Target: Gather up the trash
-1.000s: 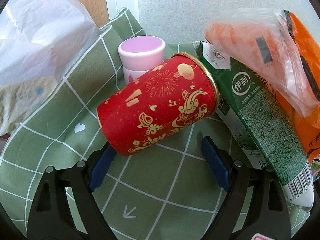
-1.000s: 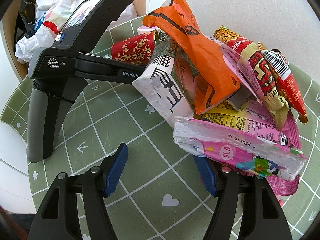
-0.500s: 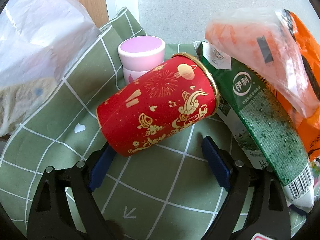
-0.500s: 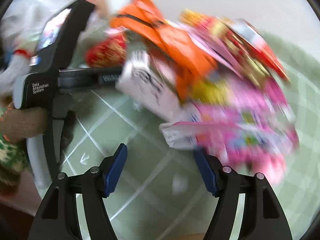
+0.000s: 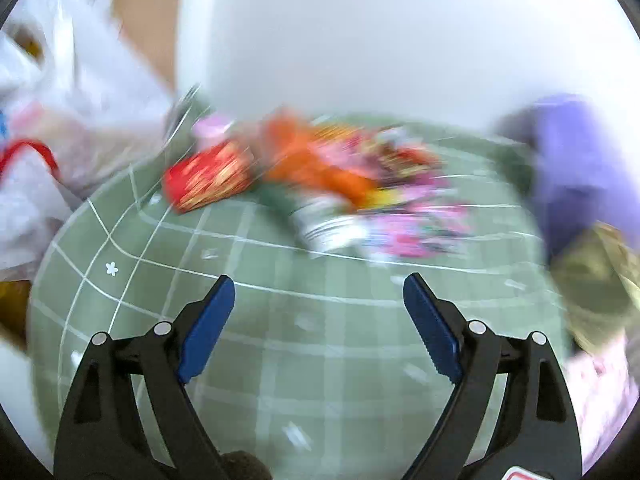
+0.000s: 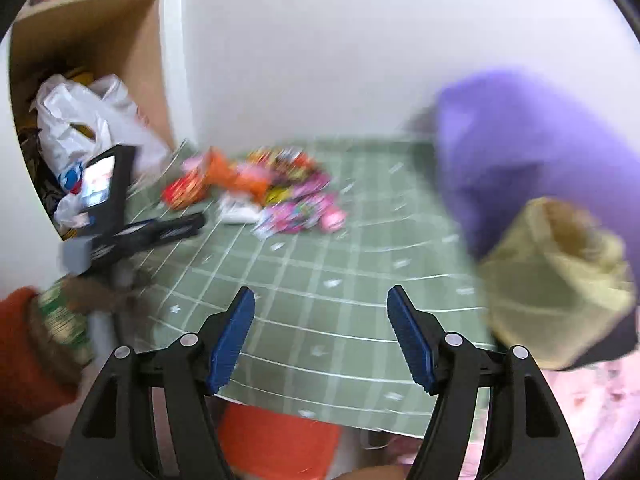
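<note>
A heap of trash [image 5: 352,184] lies at the far side of the green checked tablecloth [image 5: 280,320]: a red paper cup [image 5: 204,182] on its side, an orange wrapper [image 5: 316,168], a carton and pink packets. The right wrist view shows the same trash heap [image 6: 264,192], blurred. My left gripper [image 5: 318,320] is open and empty, well back from the heap. My right gripper [image 6: 320,332] is open and empty too, near the table's front edge. The left gripper's black body [image 6: 120,216] appears at the left, held by a hand in an orange sleeve [image 6: 24,344].
White plastic bags [image 5: 52,128] fill a wooden shelf [image 6: 80,40] left of the table. A purple object [image 6: 532,164] and a yellow-green bag [image 6: 560,280] loom at the right. A white wall stands behind the table.
Both grippers have pulled back and up from the heap, which now looks small and far. The left jaws no longer flank the red cup. Both views are motion-blurred.
</note>
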The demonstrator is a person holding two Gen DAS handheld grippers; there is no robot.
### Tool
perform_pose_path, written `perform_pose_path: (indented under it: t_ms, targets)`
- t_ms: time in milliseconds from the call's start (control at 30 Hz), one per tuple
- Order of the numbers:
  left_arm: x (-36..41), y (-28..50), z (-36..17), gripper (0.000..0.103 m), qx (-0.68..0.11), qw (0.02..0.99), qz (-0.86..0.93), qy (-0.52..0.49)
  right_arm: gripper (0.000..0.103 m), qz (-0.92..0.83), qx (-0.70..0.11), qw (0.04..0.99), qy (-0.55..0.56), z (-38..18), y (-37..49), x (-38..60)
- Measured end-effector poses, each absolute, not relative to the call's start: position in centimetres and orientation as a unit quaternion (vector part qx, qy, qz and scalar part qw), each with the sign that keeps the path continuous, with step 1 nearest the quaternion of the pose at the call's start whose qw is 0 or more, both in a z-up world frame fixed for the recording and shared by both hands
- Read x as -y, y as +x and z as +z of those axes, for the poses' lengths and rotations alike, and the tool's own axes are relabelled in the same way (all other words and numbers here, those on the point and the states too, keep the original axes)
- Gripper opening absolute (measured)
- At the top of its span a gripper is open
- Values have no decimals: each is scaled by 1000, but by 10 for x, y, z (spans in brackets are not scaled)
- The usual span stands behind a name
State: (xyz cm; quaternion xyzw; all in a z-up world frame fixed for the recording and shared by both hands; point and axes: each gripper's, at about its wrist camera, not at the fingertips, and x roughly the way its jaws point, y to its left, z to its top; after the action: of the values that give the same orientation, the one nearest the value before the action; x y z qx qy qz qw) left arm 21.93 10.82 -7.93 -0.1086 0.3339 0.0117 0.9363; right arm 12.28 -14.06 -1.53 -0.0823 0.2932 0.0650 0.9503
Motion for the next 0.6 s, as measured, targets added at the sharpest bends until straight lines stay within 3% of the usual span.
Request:
perform_pose_path:
  t_ms: [100,233,600]
  targets:
    - [-72,163,-37,80,-275,959,-8,-67,65,-55,-270,958,-85,-5,94,160]
    - [-35,108,5,80,-228,973,-19,-30,65,-38,-265,963,-28,-3,73,182]
    - [5,53,27,76,-214,975,-45,28,65,-31,-232,972,18,9,35,188]
